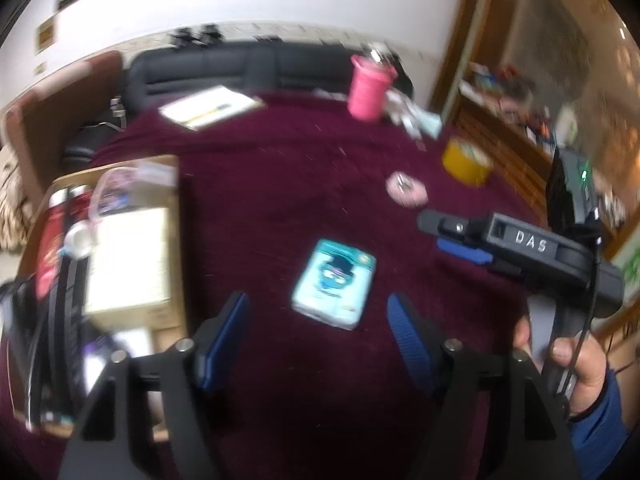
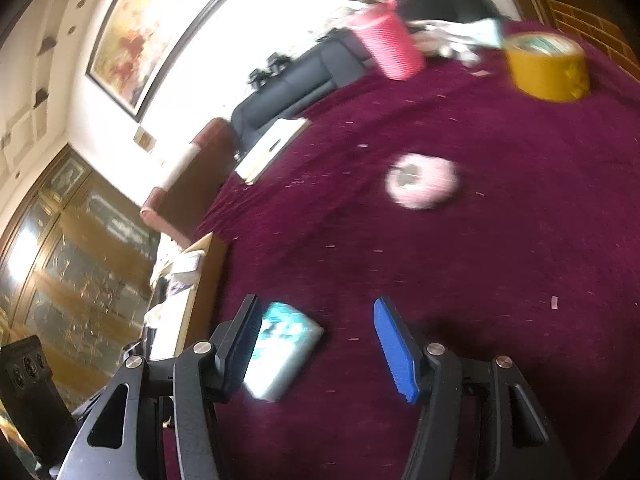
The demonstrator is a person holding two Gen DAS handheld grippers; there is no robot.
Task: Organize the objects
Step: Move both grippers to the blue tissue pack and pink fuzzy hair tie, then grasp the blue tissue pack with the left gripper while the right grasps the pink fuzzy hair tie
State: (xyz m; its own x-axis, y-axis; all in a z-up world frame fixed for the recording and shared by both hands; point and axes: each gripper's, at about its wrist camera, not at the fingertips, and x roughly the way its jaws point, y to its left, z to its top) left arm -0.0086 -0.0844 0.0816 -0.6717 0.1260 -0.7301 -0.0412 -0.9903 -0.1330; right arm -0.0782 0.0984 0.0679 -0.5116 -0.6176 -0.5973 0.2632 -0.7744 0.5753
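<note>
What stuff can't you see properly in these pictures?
- Teal box: its print is blurred in the left wrist view; in the right wrist view a finger covers its left edge.
- Cardboard box contents: smeared by blur and cut by the left wrist view's edge.
- Small pink thing: too blurred in both views to name.
- Shelf items: too small and blurry.

A: How does the left gripper (image 1: pixel 318 332) stand?

B: Jaws apart, nothing between the blue pads, pointing steeply down toward twelve o'clock.

A: And the right gripper (image 2: pixel 316 340)?

B: Also parted and empty. From the left wrist view it reaches in from three o'clock, pointing toward nine, with the right hand (image 1: pixel 572 364) wrapped round its handle near four o'clock, a blue sleeve (image 1: pixel 600 424) below.
</note>
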